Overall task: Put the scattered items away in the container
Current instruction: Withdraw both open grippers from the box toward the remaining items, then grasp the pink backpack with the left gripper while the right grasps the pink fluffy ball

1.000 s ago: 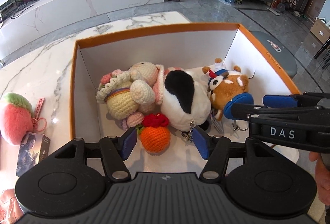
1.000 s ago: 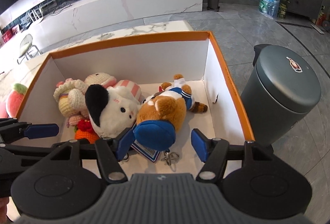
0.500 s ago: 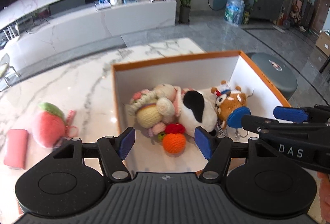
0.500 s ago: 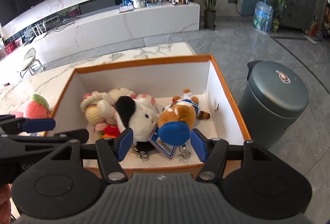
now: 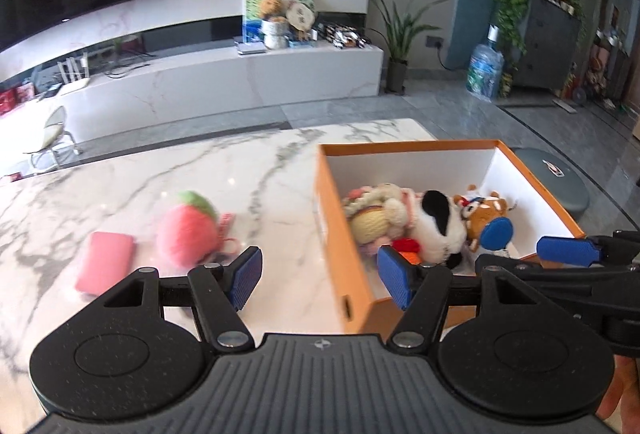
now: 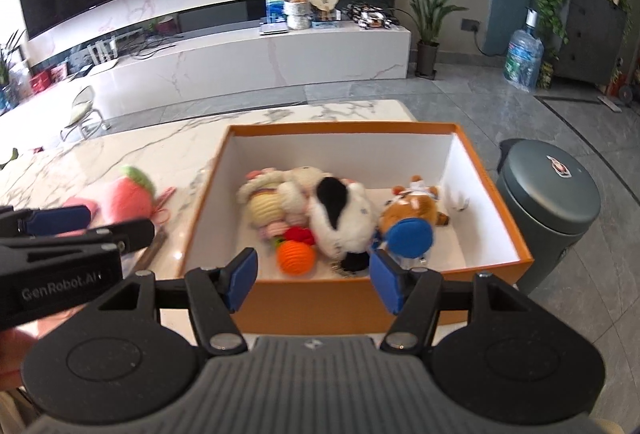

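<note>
An orange box with white walls [image 5: 332, 218] [image 6: 476, 266] stands on the marble table. It holds several plush toys: a black-and-white one [image 6: 340, 218], a cream crochet one [image 6: 268, 202], a brown bear with a blue cap [image 6: 412, 218] and an orange crochet ball [image 6: 296, 256]. A pink strawberry plush [image 5: 186, 230] [image 6: 130, 194] and a flat pink case [image 5: 105, 261] lie on the table left of the box. My left gripper [image 5: 318, 280] is open and empty, above the box's front left corner. My right gripper [image 6: 312, 280] is open and empty, above the box's front wall.
A grey lidded bin [image 6: 548, 202] stands on the floor right of the table. A dark flat item [image 6: 154, 244] lies by the box's left wall, partly hidden by the left gripper. A white TV bench [image 6: 256, 62] runs along the far wall.
Both grippers have pulled up and back from inside the box, still open. The left one has swung left, bringing the strawberry plush and pink case into view.
</note>
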Demonstrator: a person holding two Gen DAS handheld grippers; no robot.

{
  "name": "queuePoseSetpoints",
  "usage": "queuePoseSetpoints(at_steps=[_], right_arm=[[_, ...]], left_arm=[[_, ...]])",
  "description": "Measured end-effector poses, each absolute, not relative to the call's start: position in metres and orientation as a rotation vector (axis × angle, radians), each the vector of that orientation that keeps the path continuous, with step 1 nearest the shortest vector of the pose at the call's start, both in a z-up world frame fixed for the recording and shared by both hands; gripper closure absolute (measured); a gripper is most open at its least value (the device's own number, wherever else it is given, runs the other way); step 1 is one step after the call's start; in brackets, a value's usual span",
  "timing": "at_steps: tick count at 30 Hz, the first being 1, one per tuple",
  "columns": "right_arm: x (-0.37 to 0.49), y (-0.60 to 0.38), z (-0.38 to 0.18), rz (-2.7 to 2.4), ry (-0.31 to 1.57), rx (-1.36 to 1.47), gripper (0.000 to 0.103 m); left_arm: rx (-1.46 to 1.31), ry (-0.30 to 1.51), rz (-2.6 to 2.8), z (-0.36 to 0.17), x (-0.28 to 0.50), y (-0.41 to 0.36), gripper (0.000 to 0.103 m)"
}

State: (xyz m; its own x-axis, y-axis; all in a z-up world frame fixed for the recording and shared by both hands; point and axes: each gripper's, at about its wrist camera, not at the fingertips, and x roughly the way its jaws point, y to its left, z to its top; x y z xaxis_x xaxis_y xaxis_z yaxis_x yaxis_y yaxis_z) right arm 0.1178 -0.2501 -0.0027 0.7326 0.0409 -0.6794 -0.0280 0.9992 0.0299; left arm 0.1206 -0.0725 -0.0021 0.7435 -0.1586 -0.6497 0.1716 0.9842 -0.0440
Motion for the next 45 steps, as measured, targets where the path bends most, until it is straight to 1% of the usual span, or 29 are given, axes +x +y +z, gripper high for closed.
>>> queuePoseSetpoints(at_steps=[12,19,24,26,29,31,32,34,36,43,45], right_arm=[[0.081,-0.163,-0.009,0.178,0.742,-0.066,0.038],[0.065,-0.127,-0.022,0.218,0.752,-0.106,0.038],[0.060,-0.108,-0.042,0.240,0.774,-0.109,0.038],[0.059,-0.101,-0.051,0.253,0.787,-0.115,0.038],[0.057,-0.092,-0.062,0.273,0.794,-0.128,0.038],[0.058,-0.085,-0.070,0.281,0.803,-0.133,0.038],[0.058,-0.083,-0.075,0.287,0.809,-0.133,0.038],[0.060,-0.078,-0.083,0.298,0.825,-0.142,0.039],[0.064,-0.073,-0.091,0.309,0.839,-0.164,0.048],[0.085,-0.058,-0.110,0.346,0.865,-0.190,0.048],[0.092,-0.056,-0.115,0.359,0.878,-0.191,0.053]], left_arm=[[-0.053,0.703,-0.042,-0.007,0.078,0.002,0.028],[-0.045,0.709,-0.019,-0.023,0.054,0.028,0.028],[-0.047,0.718,0.001,-0.040,0.045,0.045,0.028],[-0.047,0.721,-0.006,-0.048,0.042,0.050,0.027],[-0.073,0.745,-0.005,-0.062,0.042,0.057,0.022],[-0.081,0.766,0.005,-0.071,0.044,0.061,0.016],[-0.084,0.774,0.008,-0.076,0.045,0.063,0.016],[-0.094,0.789,0.011,-0.082,0.049,0.066,0.016],[-0.107,0.802,0.015,-0.089,0.054,0.070,0.016],[-0.195,0.848,0.014,-0.104,0.079,0.082,0.015],[-0.191,0.866,0.017,-0.110,0.088,0.081,0.012]])
